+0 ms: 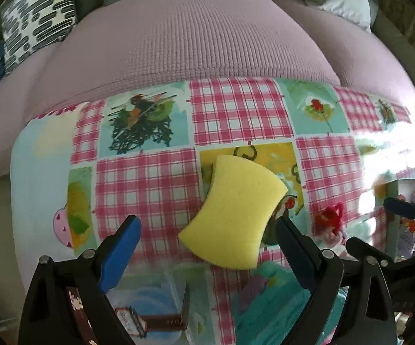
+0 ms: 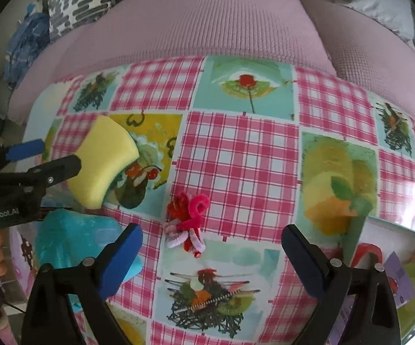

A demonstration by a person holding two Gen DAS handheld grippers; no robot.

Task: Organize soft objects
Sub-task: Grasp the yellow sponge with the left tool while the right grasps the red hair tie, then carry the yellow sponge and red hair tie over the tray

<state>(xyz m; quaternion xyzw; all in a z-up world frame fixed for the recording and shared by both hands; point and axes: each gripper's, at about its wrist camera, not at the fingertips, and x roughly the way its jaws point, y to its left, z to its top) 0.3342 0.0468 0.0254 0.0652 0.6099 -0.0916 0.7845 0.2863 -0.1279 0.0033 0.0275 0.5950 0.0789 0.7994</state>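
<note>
Yellow sponge (image 1: 234,212), waisted sides, lies flat on the checked tablecloth (image 1: 147,189), skewed; dark scouring layer visible underneath; red-and-pink pipe-cleaner bundle (image 2: 188,220), curled and tangled, lies on the cloth to the sponge's right, apart from it; crumpled teal soft item (image 2: 72,244) lies just beside the sponge's near edge.

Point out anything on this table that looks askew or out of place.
The yellow sponge lies skewed to the tablecloth's checks. The pipe-cleaner bundle is a loose red, pink and white tangle. Nothing looks spilled or damaged.
</note>
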